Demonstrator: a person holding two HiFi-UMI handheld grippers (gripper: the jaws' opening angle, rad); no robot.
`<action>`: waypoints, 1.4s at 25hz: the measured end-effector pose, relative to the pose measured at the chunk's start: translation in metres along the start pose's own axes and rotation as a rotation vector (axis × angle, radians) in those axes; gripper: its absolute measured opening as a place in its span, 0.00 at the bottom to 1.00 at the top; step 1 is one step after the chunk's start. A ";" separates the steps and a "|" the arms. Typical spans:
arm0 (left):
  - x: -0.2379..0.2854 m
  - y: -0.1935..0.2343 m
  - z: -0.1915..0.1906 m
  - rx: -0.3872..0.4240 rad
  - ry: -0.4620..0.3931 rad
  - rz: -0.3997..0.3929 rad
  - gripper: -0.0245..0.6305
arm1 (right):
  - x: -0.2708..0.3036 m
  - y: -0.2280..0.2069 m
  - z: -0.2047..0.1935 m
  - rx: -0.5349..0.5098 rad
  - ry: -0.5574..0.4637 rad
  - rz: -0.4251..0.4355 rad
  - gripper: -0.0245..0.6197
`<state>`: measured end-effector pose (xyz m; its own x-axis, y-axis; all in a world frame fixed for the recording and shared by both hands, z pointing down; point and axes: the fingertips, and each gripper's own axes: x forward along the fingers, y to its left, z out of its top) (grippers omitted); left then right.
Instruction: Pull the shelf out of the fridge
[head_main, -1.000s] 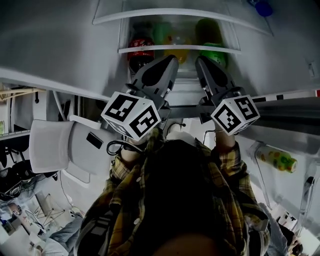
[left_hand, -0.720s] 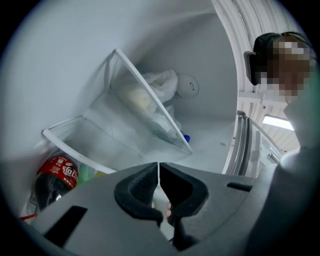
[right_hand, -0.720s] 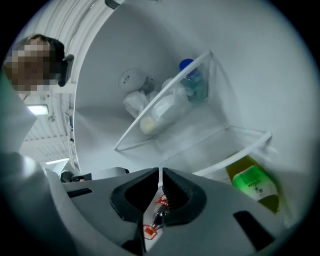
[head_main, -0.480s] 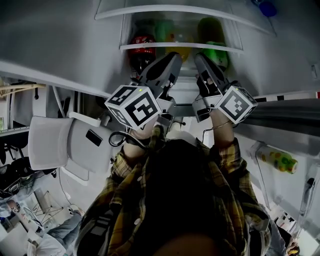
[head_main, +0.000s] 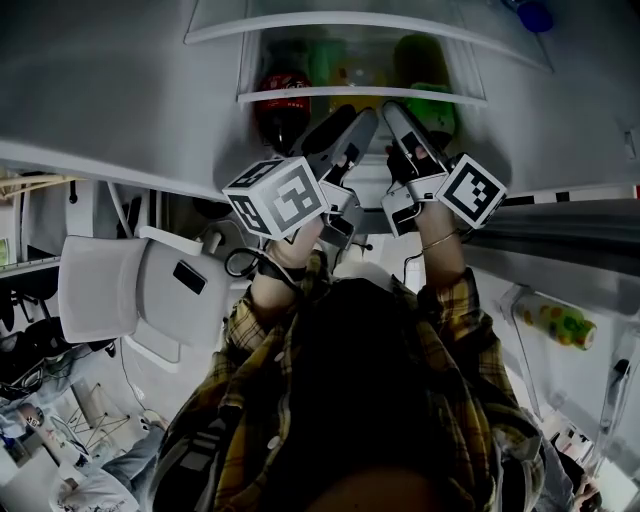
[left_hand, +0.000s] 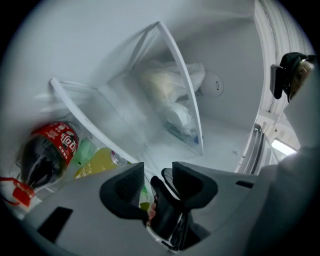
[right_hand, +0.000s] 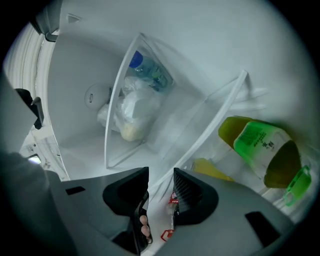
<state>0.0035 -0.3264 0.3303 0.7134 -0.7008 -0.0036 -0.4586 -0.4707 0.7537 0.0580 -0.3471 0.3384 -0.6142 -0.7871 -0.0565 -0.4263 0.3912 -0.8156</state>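
Left gripper (left_hand: 157, 172) and right gripper (right_hand: 161, 177) are held level at the shelf (right_hand: 212, 117) rim, jaws just opened with nothing clamped, so it can be seized.

Dim head view, fisheye edges, dark corners, slight blur

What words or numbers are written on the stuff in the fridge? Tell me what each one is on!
No text here can be read clearly.
Red label on the cola bottle: white writing, too blurred to read.
Green label on the green bottle: dark print, too small to read.
Marker cubes: black-and-white square patterns only, no words or numbers.
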 end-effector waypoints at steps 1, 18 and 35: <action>0.002 0.004 -0.001 -0.026 -0.001 0.002 0.29 | 0.000 -0.003 0.000 0.008 -0.001 -0.005 0.27; 0.034 0.054 0.019 -0.255 -0.112 0.075 0.30 | 0.042 -0.027 0.012 0.181 -0.037 -0.004 0.28; 0.058 0.074 0.051 -0.258 -0.172 0.109 0.30 | 0.064 -0.044 0.037 0.195 -0.074 -0.027 0.28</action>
<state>-0.0158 -0.4290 0.3522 0.5570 -0.8305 -0.0082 -0.3625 -0.2520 0.8973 0.0620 -0.4327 0.3493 -0.5506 -0.8319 -0.0694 -0.3006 0.2752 -0.9132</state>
